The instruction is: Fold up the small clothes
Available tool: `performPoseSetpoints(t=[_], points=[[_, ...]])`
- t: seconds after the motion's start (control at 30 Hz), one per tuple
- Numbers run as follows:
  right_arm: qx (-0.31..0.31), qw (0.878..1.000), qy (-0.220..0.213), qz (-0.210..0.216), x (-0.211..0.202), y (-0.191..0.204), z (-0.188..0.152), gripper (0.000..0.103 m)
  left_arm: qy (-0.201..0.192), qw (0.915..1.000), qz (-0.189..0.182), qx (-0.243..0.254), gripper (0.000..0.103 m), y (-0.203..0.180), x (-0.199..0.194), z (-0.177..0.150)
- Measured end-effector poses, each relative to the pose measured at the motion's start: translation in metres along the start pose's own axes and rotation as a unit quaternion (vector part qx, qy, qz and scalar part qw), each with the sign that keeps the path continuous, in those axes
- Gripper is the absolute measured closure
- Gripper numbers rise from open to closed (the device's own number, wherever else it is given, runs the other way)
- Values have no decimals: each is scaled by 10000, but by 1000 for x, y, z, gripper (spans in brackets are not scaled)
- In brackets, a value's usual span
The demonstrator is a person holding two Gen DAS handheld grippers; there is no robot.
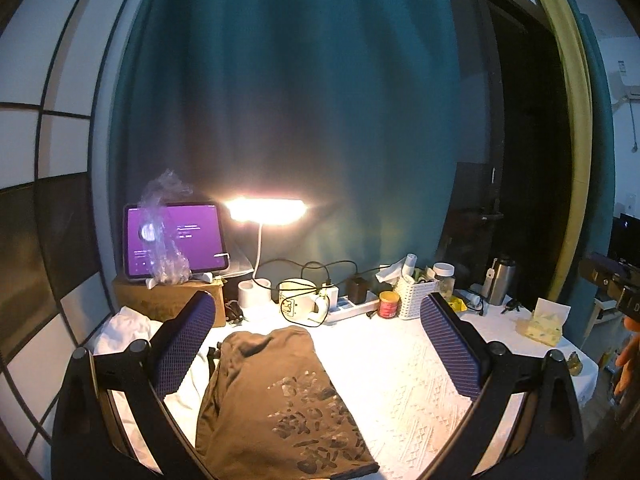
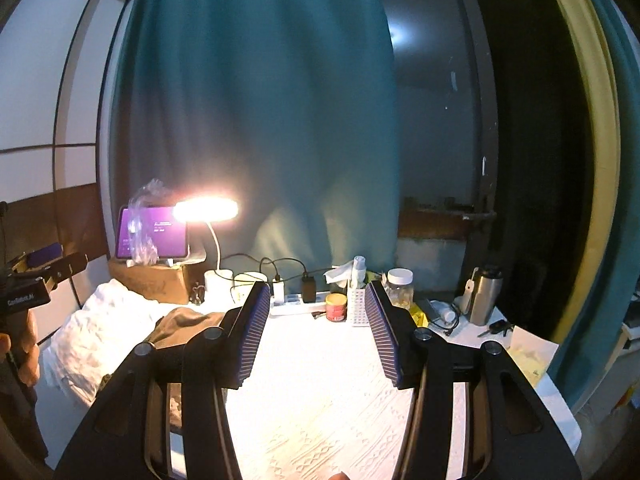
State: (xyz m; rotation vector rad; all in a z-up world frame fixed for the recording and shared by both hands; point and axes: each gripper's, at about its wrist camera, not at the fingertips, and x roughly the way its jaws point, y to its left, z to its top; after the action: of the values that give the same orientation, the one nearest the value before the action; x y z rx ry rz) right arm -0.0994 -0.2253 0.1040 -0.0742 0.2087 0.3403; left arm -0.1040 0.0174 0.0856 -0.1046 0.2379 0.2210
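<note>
Lying flat on the white patterned tabletop [image 1: 400, 372], a brown garment [image 1: 276, 404] with a dark printed design stretches away from the left wrist camera, its far end reaching toward a white mug [image 1: 298, 300]. It sits between the spread fingers of the left tool [image 1: 320, 344], nearer the left finger, and neither pad touches it; the jaws stand wide with nothing gripped. A crumpled white cloth [image 1: 124, 328] lies just beside the garment on its left.

In the right wrist view the right tool [image 2: 316, 336] hangs over bare tabletop with its jaws partly apart and nothing between them; the garment shows only as a brown heap beyond its left finger.

Along the back edge stand a lit desk lamp [image 1: 266, 210], a tablet [image 1: 174, 240] with a purple screen on a cardboard box [image 1: 168, 300], a power strip [image 1: 352, 304], a red tin [image 1: 389, 304], a white basket [image 1: 416, 298], a glass jar [image 1: 445, 278] and a steel flask [image 1: 498, 284]. A box near the right edge [image 1: 546, 322] may hold tissues. A teal curtain [image 1: 288, 100] hangs behind.
</note>
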Motion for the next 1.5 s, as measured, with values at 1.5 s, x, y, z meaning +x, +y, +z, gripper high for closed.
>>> performPoseSetpoints(t=[1.5], points=[[-41,10000,65,-17,2,4,-5,51,172,9998,-50,67,2,-3,11,-5]])
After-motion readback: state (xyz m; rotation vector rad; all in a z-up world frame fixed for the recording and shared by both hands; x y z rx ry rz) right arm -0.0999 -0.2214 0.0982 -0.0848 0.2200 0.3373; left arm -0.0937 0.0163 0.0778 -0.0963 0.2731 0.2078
